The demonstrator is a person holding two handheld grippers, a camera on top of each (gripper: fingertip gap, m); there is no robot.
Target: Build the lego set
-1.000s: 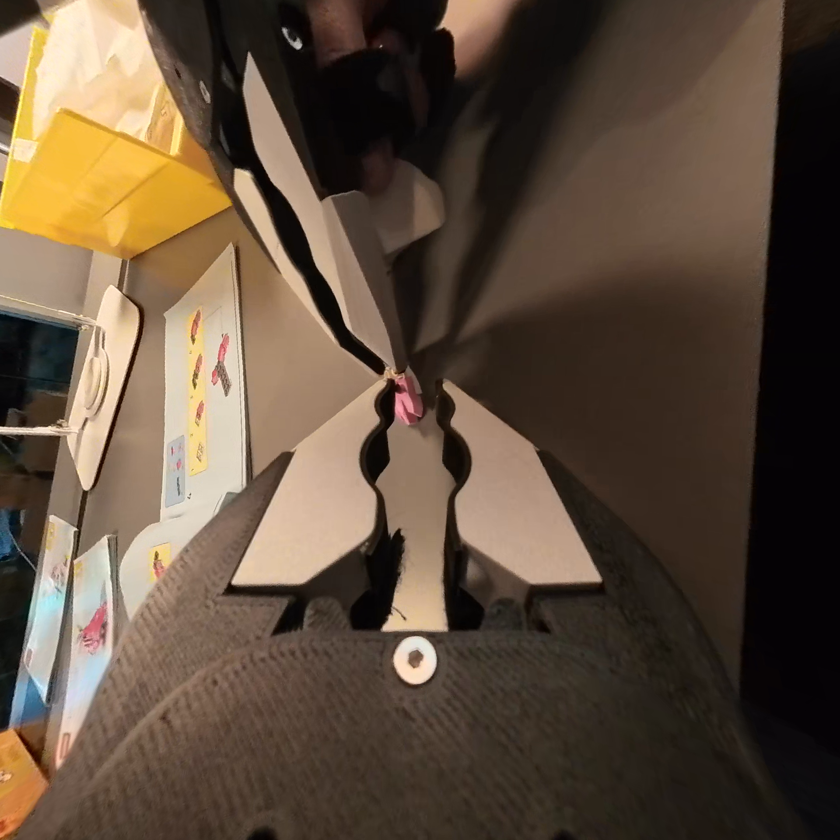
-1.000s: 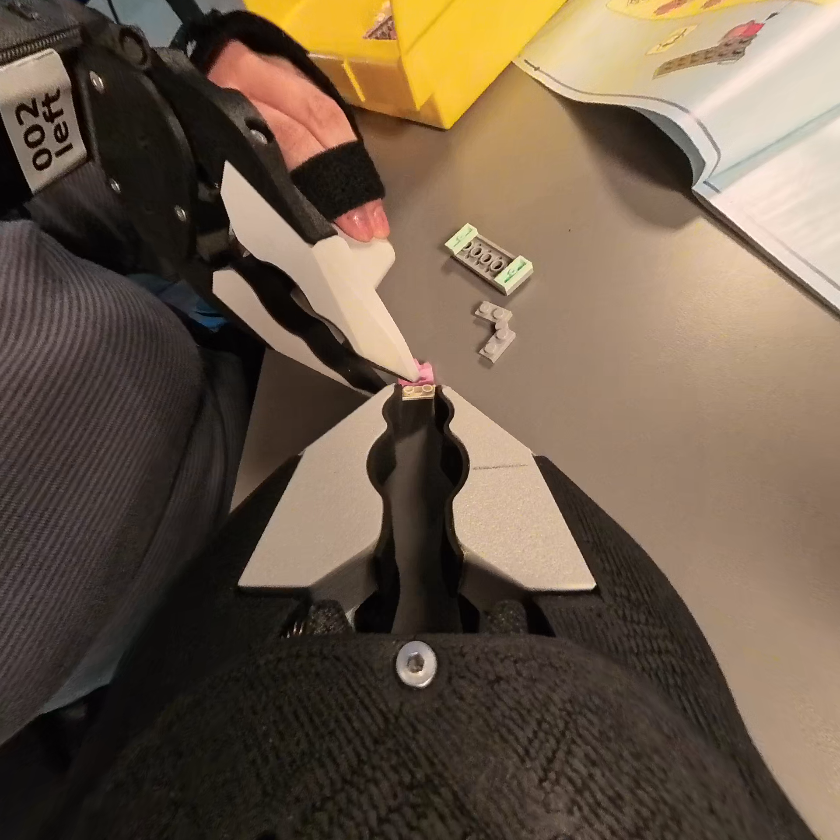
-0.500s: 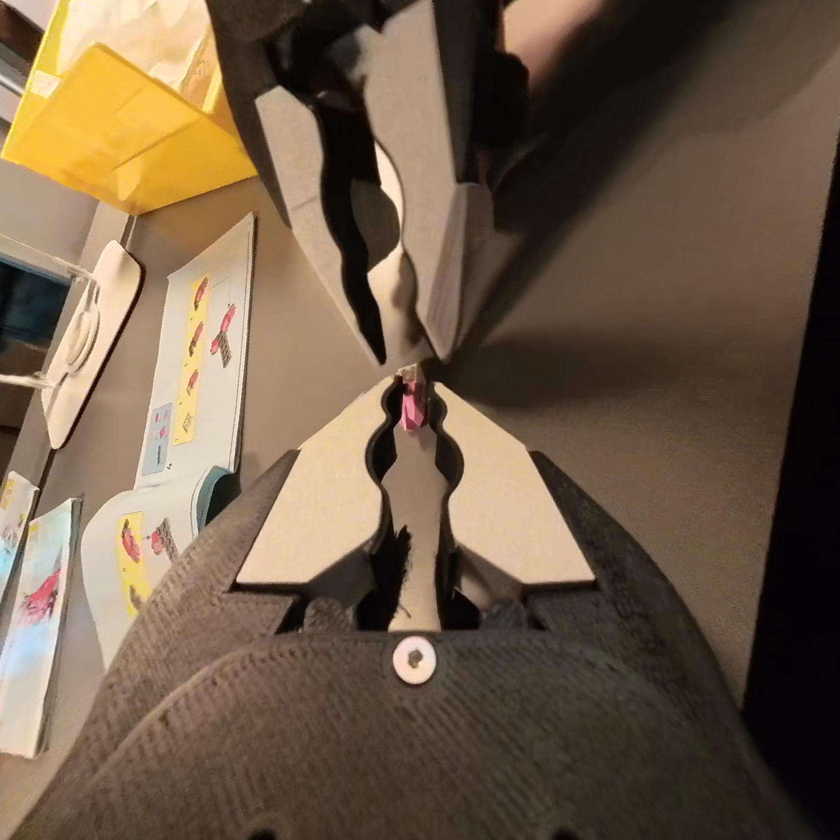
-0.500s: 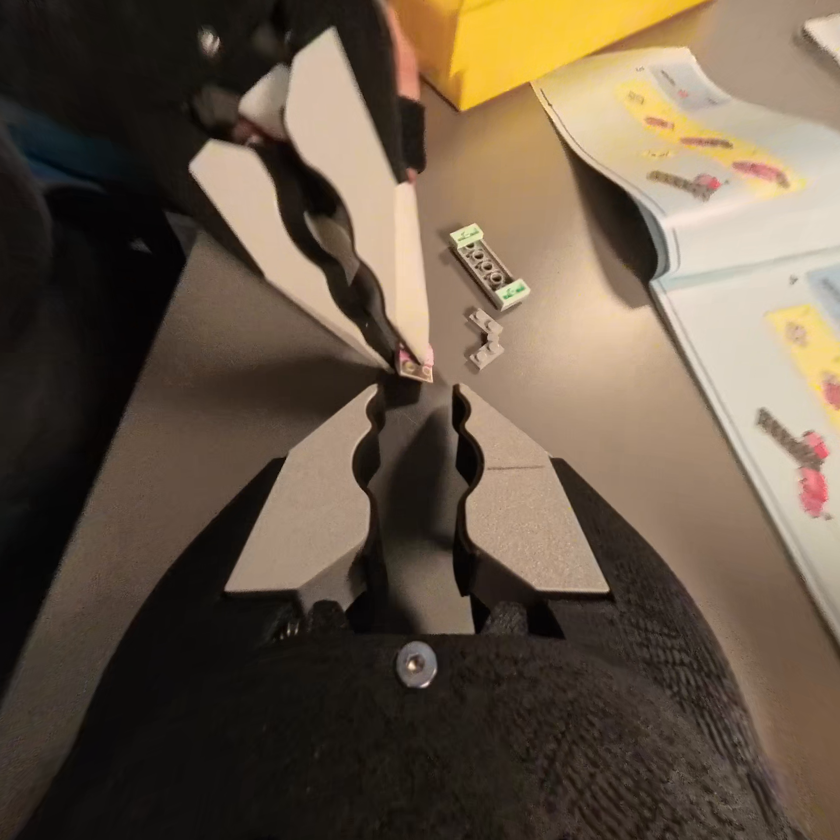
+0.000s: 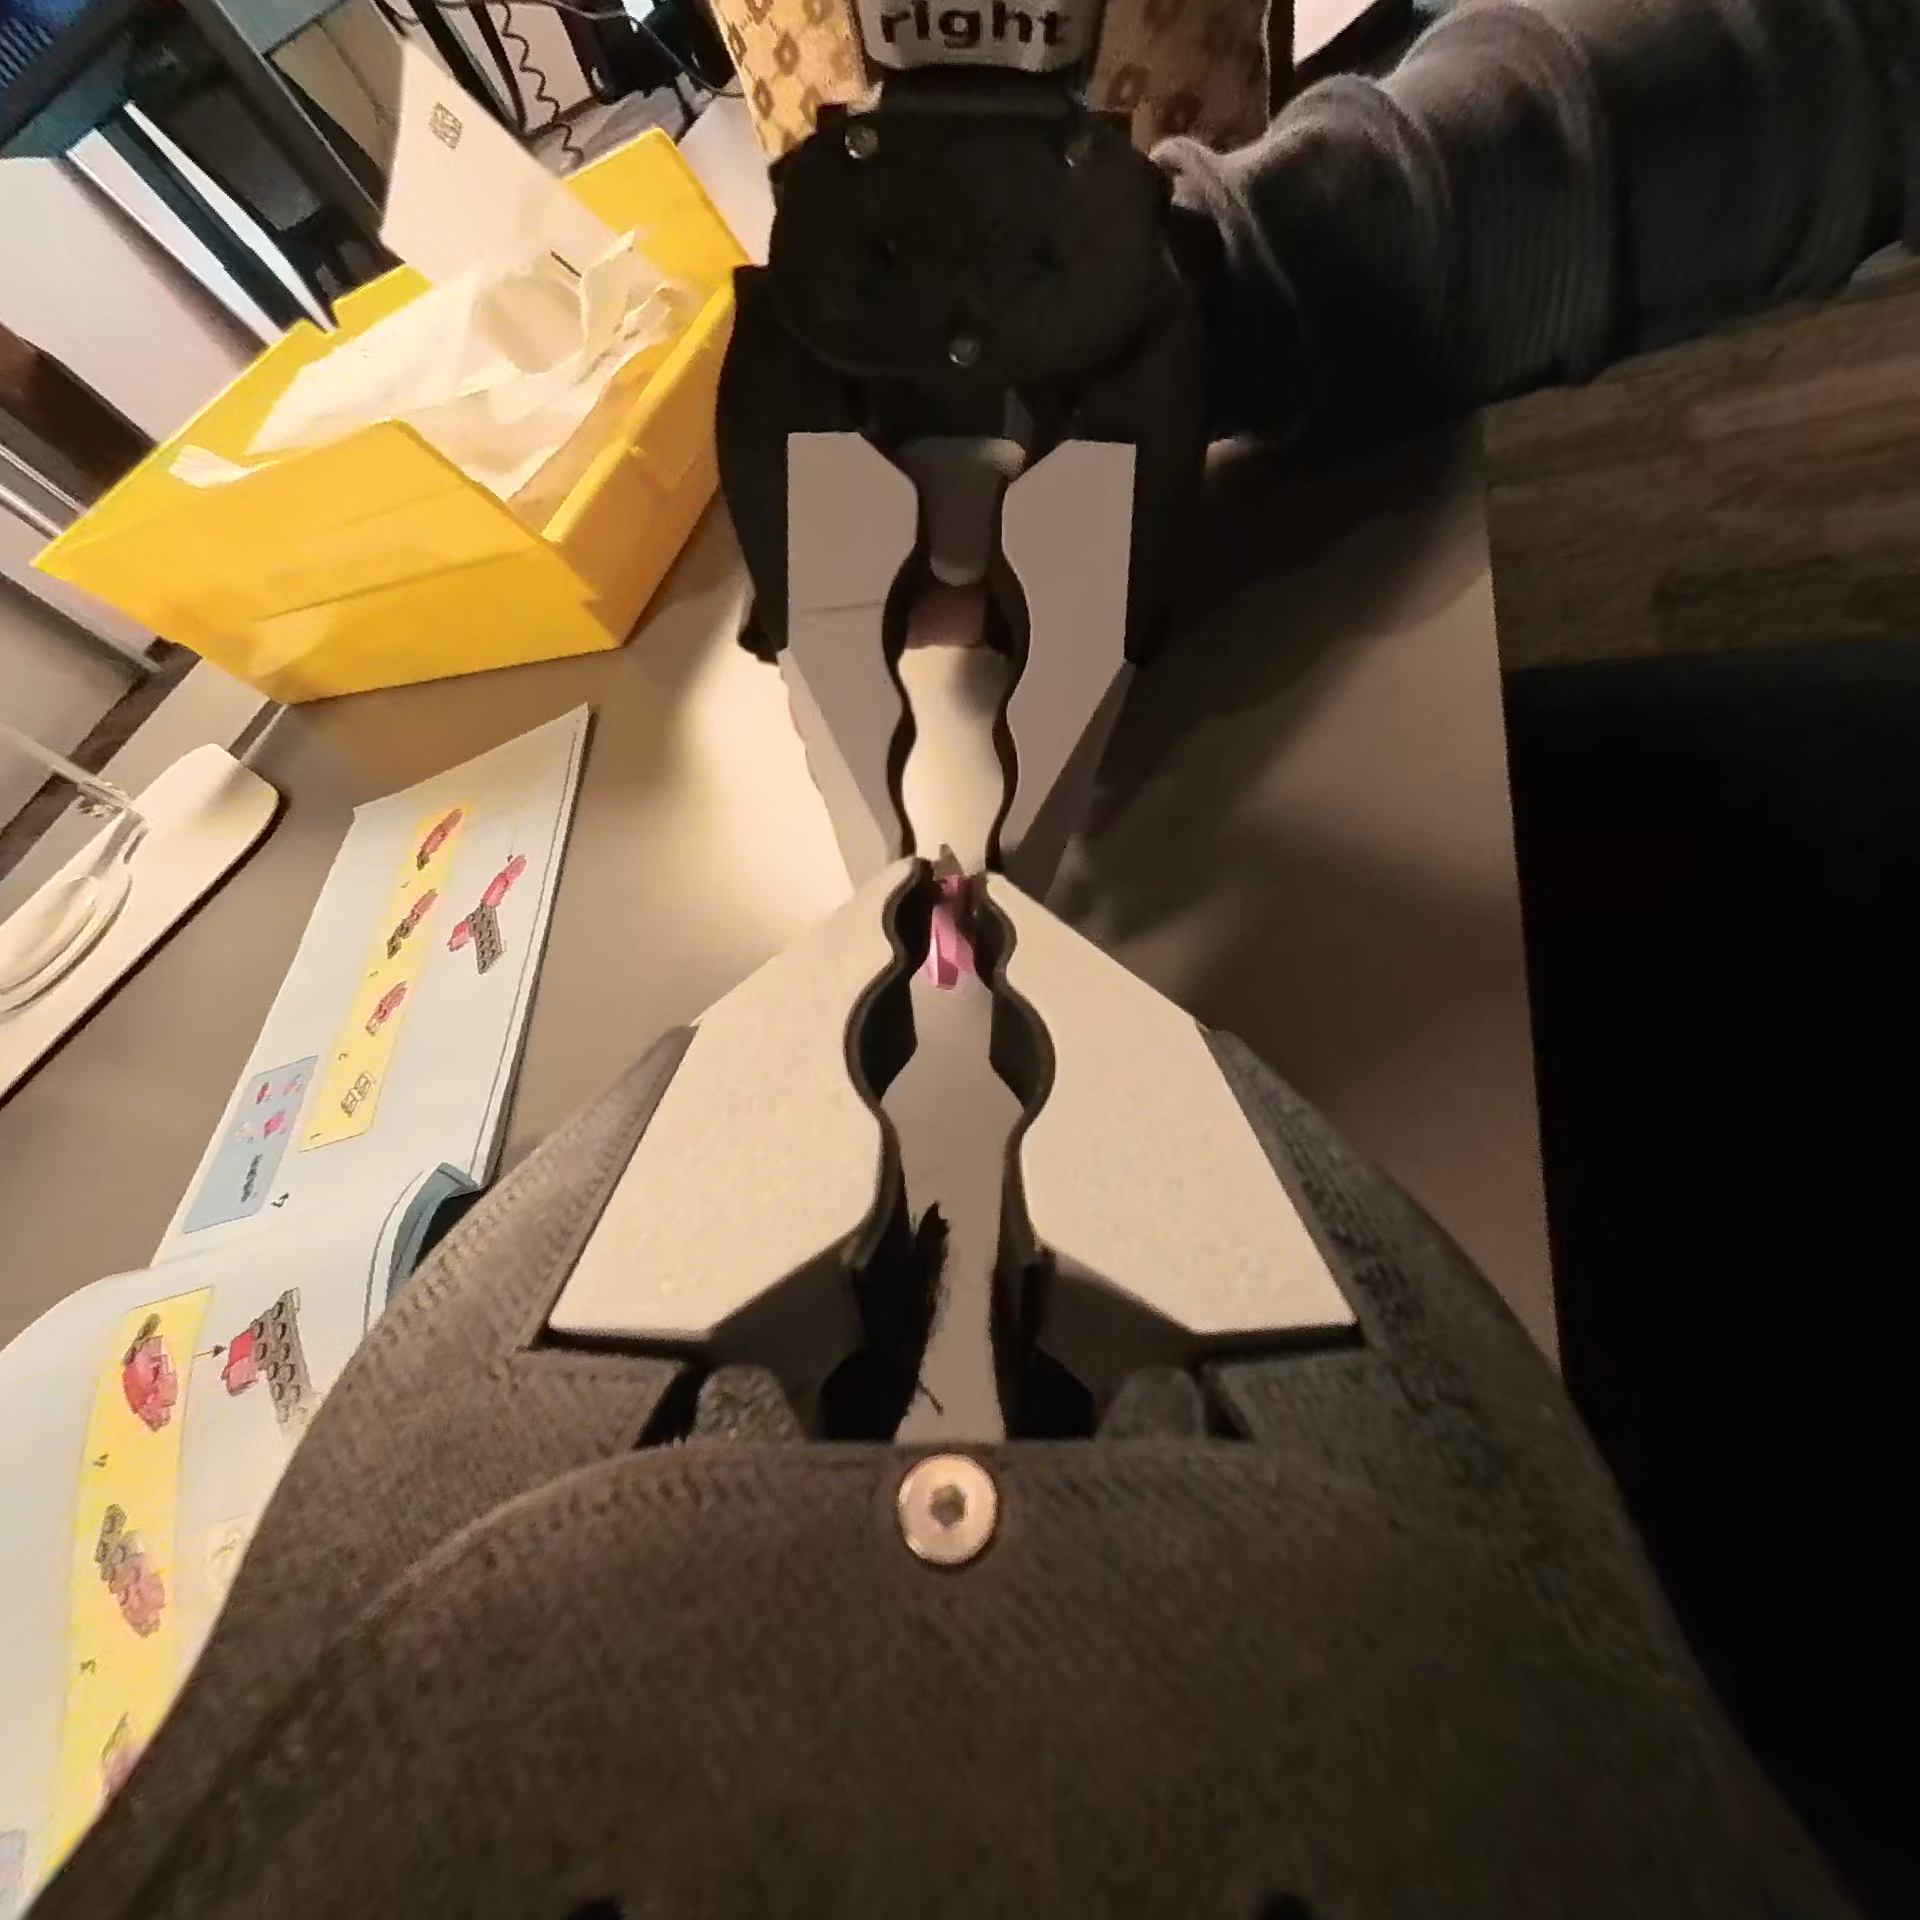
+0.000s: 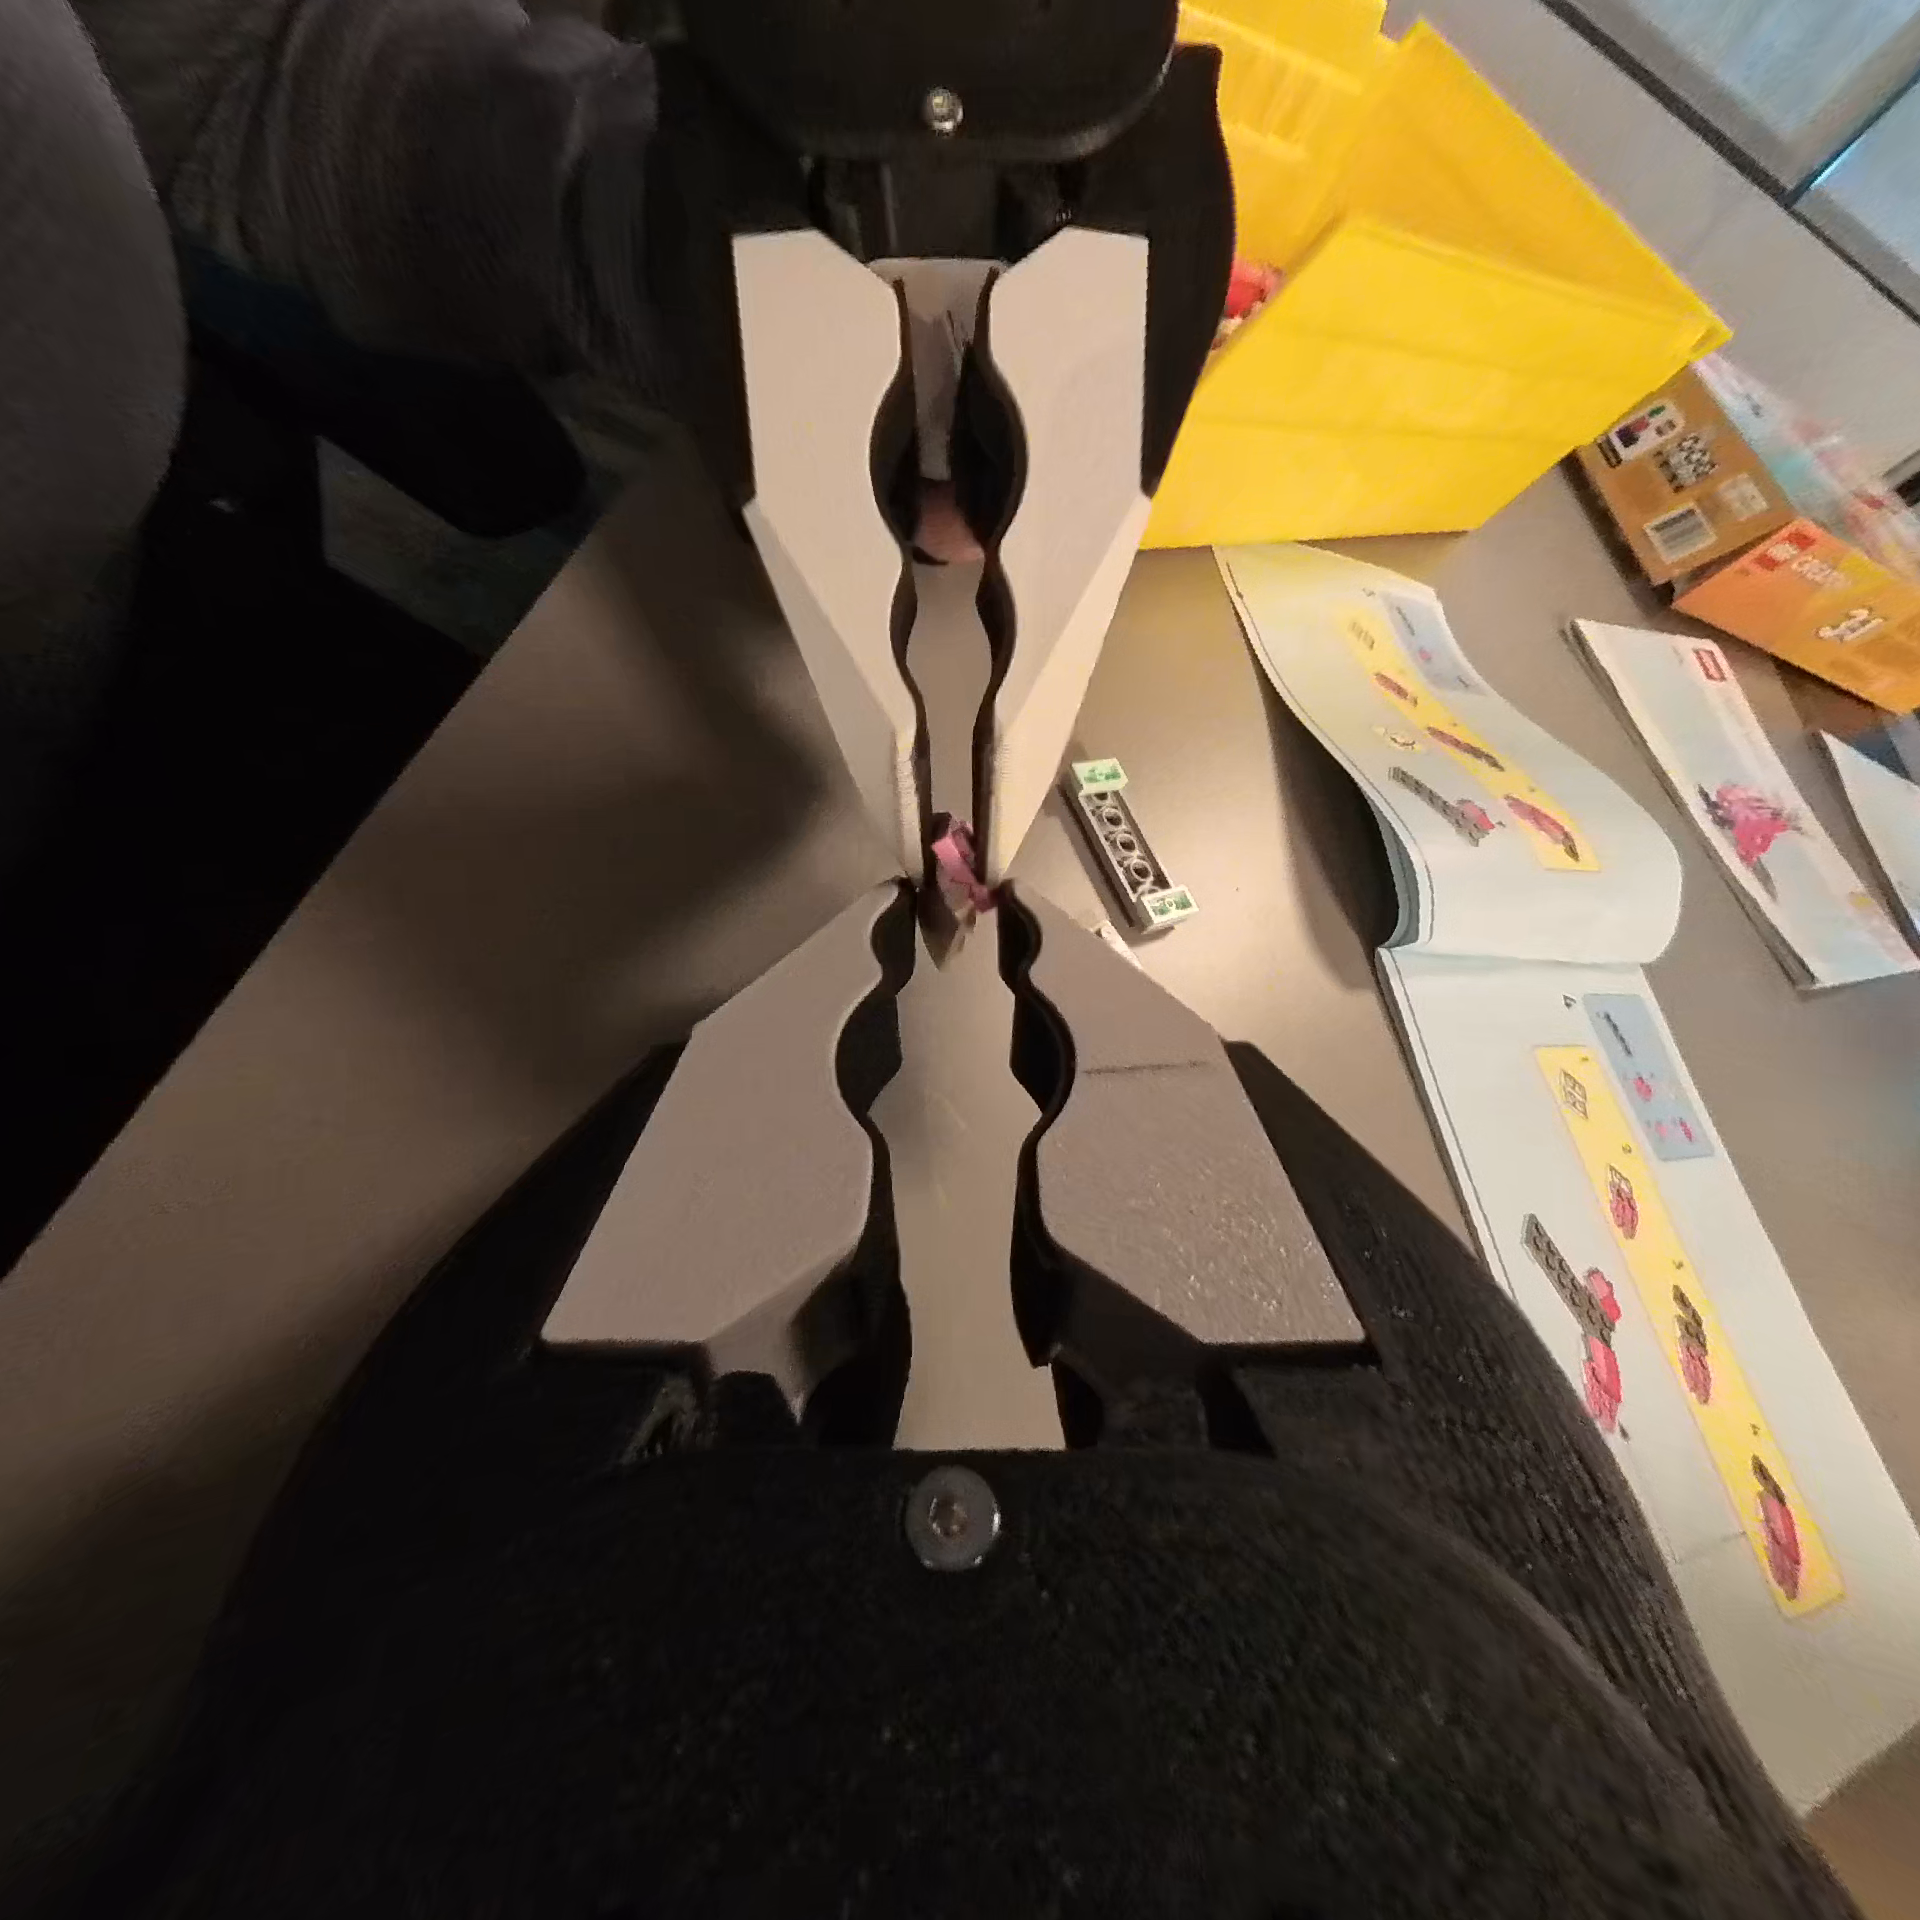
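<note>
Left wrist view: left gripper (image 5: 951,883) has its jaws nearly closed on a small pink brick (image 5: 948,940), pinched at the very fingertips, both pads pressed against it. Only the tips grip, so most of the piece stays exposed forward. Right gripper (image 5: 951,847) points straight back at it, tip to tip, so the two tools meet head-on over the tabletop (image 5: 665,831).

Right wrist view: right gripper (image 6: 951,894) jaws are narrowly apart, around a small grey plate piece (image 6: 940,930) that sits against the pink brick (image 6: 951,857). Whether the right pads actually press on the plate I cannot tell; edges blurred. The two pieces look touching, stacked face to face, held off the tabletop between the opposed tips. Judgement: opposing alignment lets one tool brace while the other pushes the pieces together.

Around them:
- grey studded plate with green end tiles (image 6: 1127,836) lies on the tabletop just right of the fingertips, near, not touched.
- open instruction booklet (image 6: 1538,831) farther right, spread flat, pages facing up for reading.
- yellow bin (image 6: 1403,364) behind, well apart, holding white bags per the left wrist view (image 5: 343,540).
- more booklets (image 6: 1745,790) and cardboard boxes (image 6: 1714,488) at the far right edge.
- a person's dark sleeve (image 5: 1507,208) behind the right gripper.
</note>
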